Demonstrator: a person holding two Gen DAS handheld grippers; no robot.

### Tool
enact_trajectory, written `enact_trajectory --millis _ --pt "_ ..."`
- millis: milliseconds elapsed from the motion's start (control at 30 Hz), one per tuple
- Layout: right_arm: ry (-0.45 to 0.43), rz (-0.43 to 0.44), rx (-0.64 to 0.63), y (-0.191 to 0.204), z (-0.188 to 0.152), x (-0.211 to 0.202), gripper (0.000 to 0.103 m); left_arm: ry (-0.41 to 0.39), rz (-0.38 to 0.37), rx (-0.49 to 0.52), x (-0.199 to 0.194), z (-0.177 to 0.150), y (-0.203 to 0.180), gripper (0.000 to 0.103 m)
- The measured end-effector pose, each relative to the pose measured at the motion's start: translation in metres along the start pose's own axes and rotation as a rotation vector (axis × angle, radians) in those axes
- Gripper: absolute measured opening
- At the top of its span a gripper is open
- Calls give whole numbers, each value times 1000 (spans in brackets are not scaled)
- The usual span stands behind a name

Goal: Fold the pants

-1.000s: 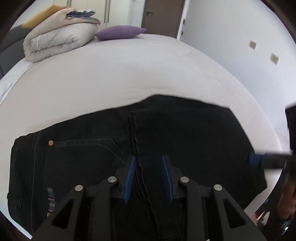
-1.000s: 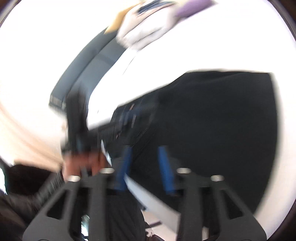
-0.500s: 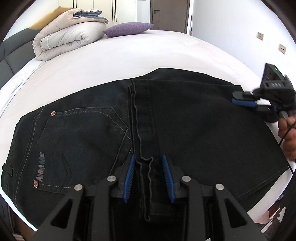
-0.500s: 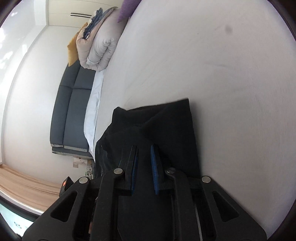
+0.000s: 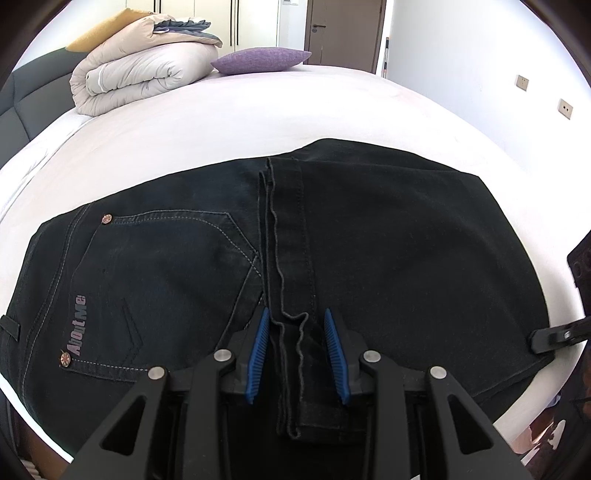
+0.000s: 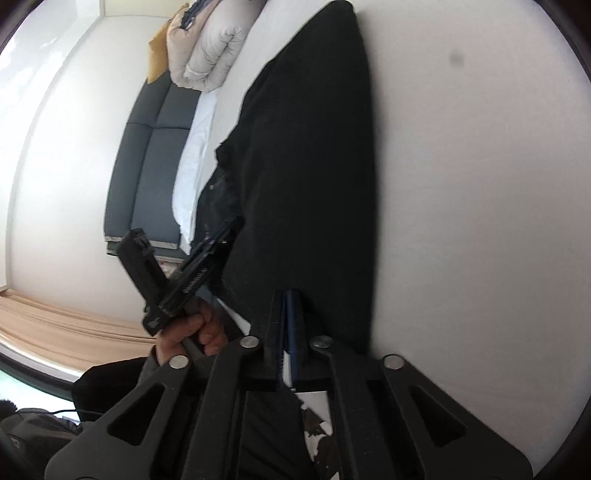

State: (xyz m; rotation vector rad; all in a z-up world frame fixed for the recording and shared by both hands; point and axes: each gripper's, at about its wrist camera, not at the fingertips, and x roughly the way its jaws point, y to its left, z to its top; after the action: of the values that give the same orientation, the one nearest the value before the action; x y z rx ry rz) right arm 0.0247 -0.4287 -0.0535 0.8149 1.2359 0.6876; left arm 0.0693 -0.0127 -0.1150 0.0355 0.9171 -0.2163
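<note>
Black jeans [image 5: 388, 258] lie folded flat on the white bed [image 5: 258, 110], back pocket [image 5: 166, 266] at the left. A leg hem [image 5: 291, 221] runs down the middle of the stack. My left gripper [image 5: 295, 312] hangs low over the near end of that hem, open, with the hem's edges between the blue pads and a gap on both sides. The right wrist view shows the same gripper [image 6: 229, 229] in a person's hand [image 6: 192, 328]. My right gripper [image 6: 291, 295] is shut, pads together, tips at the near right edge of the jeans [image 6: 314, 166]; I cannot see cloth between them.
A folded beige duvet [image 5: 147, 74] and a purple pillow [image 5: 262, 61] lie at the bed's far end by a dark grey headboard [image 6: 147, 155]. The bed's near edge runs just under both grippers. A brown door [image 5: 343, 29] stands behind.
The right gripper has come down from over the jeans' right side to their near right edge, rolled, and its pads have closed. The left gripper sank slightly, then held still.
</note>
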Motion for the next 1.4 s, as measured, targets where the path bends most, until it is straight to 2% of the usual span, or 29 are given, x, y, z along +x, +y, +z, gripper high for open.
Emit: enact_trajectory --millis 67,133,233,267,333,367,500,633,733,900,1133,1267,1400 --pt "-8 -25 -52 7 4 7 0 -6 -41 -46 -4 1 8 33" --pt "-12 -48 -66 10 7 9 0 -17 -97 -137 -14 0 22 33" --pt "-23 -51 -77 6 6 8 0 -128 -130 -310 -48 -9 55 36" --pt "-27 -53 -79 5 4 7 0 -188 -135 -386 -64 -15 71 41" --pt "-33 -61 -77 5 3 6 0 -312 -116 -552 -94 -33 111 76" --pt "-36 -65 -77 4 2 5 0 -367 -106 -639 -106 -45 132 80" --pt "-38 -69 -75 8 2 7 0 -492 -120 -948 -129 -101 204 82" --pt "-44 -73 -68 15 4 9 0 -488 -249 -1120 -114 -135 232 82" --pt "-47 -77 -60 16 4 9 0 -459 -362 -1156 -93 -137 228 82" --pt "-49 -84 -51 17 5 8 0 -405 -404 -1187 -75 -139 220 81" --pt "-54 -83 -50 18 9 11 0 -424 -535 -1306 -64 -152 238 80" --pt "-53 -77 -51 18 13 13 0 -416 -546 -1322 -62 -149 243 74" --pt "-54 -73 -53 18 17 16 0 -434 -529 -1342 -60 -143 253 61"
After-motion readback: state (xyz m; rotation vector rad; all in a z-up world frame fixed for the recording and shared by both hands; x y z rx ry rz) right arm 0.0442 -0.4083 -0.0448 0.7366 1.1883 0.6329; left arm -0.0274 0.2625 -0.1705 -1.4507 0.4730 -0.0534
